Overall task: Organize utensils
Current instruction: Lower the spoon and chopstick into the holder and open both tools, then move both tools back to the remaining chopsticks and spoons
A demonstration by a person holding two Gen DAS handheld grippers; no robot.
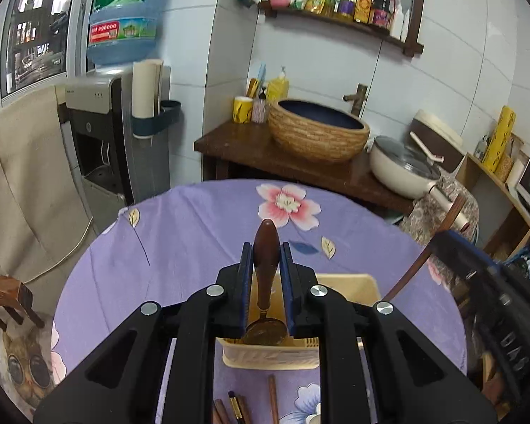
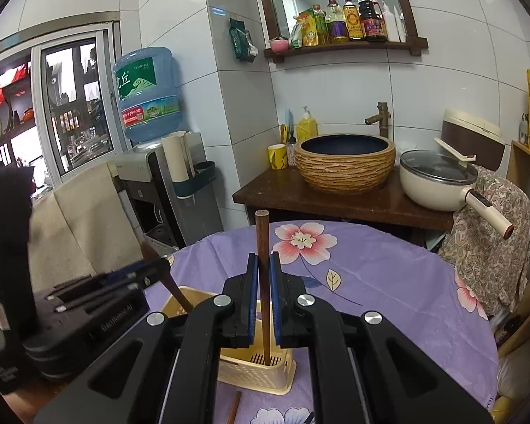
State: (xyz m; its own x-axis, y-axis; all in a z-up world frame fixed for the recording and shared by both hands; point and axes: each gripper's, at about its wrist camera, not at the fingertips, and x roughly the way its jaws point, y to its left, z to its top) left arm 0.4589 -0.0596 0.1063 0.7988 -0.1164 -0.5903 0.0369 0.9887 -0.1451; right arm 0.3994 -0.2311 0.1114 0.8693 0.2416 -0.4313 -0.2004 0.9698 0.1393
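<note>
Your left gripper (image 1: 266, 258) is clamped on the dark wooden handle of a spoon (image 1: 265, 330), blue pads (image 1: 246, 268) pressing its thick upper part; the spoon hangs bowl-down with the bowl just inside the cream basket (image 1: 270, 355). Your right gripper (image 2: 264, 275) is clenched on a chopstick (image 2: 263, 247), held upright, its lower tip down in the basket near the slotted floor. The basket sits on the purple floral cloth (image 1: 180, 233); more chopsticks (image 1: 272, 399) lie flat on the cloth just in front of it, yet to be sorted.

Both pieces look light and stiff. The spoon's handle is rounded and polished, so it may twist between the pads; you do well gripping the fat section, not the narrow neck. The chopstick is thin and smooth and may slide or swing if you loosen unevenly, so take the loose ones near the middle. The basket looks light too and could shift or tip if a tool pushes its wall
</note>
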